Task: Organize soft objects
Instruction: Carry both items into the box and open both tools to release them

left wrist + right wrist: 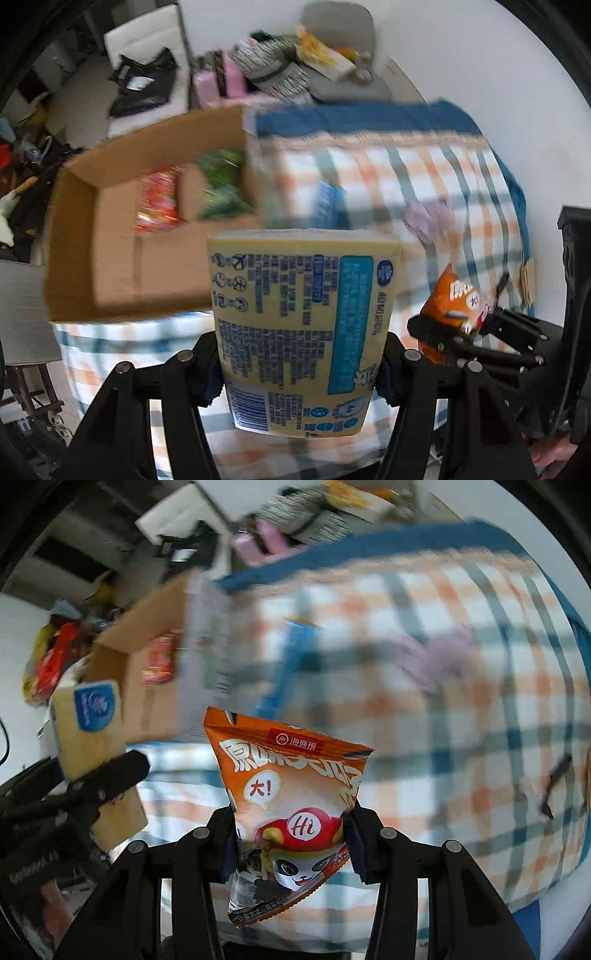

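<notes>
My left gripper [299,373] is shut on a pale yellow tissue pack [303,328] with blue print, held upright above the checked cloth. My right gripper [290,843] is shut on an orange snack bag [291,805] with a panda cartoon. In the left wrist view the orange bag [452,306] and right gripper [480,332] sit to the right. In the right wrist view the tissue pack [92,734] and left gripper show at the left. An open cardboard box [110,254] stands ahead on the left, holding a red packet [159,199] and a green packet [221,184].
A table with a blue, orange and white checked cloth [424,177] lies below and ahead. A blue item [328,199] and a purple soft item [428,218] lie on it. Chairs with piled clutter [288,66] stand behind, and more clutter at far left.
</notes>
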Demonstrator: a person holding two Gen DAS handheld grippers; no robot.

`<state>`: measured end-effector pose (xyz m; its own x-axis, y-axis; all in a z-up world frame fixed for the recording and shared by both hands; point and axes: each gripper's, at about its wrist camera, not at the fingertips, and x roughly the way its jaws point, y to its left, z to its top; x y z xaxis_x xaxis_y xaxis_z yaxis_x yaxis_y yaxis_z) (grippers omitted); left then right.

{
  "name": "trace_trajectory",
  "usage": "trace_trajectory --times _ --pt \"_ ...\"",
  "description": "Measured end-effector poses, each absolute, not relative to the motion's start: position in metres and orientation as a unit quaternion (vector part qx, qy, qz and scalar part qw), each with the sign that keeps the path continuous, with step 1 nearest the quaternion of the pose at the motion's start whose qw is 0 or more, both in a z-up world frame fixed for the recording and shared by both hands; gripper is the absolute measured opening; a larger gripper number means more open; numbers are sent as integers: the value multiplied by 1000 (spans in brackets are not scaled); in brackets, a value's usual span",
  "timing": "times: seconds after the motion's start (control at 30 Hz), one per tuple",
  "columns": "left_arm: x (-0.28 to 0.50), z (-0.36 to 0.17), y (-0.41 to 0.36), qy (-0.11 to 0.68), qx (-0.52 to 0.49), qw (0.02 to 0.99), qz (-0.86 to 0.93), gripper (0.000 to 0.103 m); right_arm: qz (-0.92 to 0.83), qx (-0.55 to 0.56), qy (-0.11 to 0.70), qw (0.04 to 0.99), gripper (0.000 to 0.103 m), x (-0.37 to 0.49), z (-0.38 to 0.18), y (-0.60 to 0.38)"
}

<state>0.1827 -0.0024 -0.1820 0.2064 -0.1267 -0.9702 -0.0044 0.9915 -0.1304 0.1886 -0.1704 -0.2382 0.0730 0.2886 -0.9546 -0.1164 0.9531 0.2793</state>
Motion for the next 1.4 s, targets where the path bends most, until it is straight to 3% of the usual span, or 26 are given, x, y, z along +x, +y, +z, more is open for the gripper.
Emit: trace_trajectory --times 0.27,0.57,1.0,1.33,1.4 --pt "202 -165 124 606 -82 791 19 60 187 30 651 735 49 212 -207 -43" --pt "247 -201 220 624 -84 775 47 60 160 10 675 720 49 243 -232 44" --pt "316 -312 254 703 -94 705 32 61 87 -13 729 679 50 277 -324 72" --pt "339 -343 255 733 -87 674 35 61 60 -32 750 658 51 292 -349 76" --pt "340 -344 256 734 -91 672 38 61 58 -41 753 654 58 293 -353 77"
